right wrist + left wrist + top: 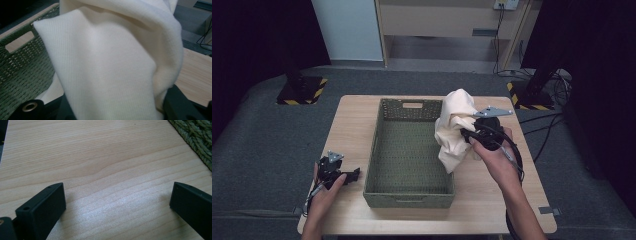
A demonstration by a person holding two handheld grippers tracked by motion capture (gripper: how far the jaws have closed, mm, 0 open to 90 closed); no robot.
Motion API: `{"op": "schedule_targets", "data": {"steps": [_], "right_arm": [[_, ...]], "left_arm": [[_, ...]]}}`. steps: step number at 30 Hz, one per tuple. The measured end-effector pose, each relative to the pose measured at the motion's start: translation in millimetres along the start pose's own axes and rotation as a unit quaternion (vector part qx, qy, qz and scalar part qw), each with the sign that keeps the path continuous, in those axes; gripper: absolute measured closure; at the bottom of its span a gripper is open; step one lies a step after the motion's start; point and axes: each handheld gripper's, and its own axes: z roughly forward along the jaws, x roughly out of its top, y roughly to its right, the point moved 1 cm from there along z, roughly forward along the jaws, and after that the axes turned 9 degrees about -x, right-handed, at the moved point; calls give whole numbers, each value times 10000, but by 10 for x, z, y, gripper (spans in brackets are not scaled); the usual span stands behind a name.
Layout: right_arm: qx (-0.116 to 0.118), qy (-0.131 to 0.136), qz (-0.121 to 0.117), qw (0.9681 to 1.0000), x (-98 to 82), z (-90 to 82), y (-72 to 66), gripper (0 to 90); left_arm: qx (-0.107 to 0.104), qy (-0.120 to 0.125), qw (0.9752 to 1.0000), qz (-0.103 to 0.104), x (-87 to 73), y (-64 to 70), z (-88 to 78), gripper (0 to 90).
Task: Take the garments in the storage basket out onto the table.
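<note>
A cream cloth hangs bunched over the right rim of a green woven basket in the middle of the wooden table. My right gripper is shut on that cloth and holds it lifted; in the right gripper view the cream cloth drapes over the jaws and hides them, with the basket at the left. Near the table's front left, my left gripper rests low with its jaws wide apart. The left gripper has only bare wood between its fingers.
The wooden table carries the basket's corner just right of the left gripper. Beyond the table stand two stand bases with yellow-black tape and a wooden cabinet. Cables lie on the floor at right.
</note>
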Motion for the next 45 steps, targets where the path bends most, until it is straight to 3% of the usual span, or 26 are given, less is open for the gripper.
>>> {"op": "schedule_targets", "data": {"steps": [17, 45], "right_arm": [[-183, -10, 163, 9997, -44, -73, 218, 593], [-392, -155, 341, 9985, -208, -38, 456, 592]], "left_arm": [[-1, 0, 10000, 0, 0, 0, 0, 0], [0, 0, 10000, 0, 0, 0, 0, 0]]}}
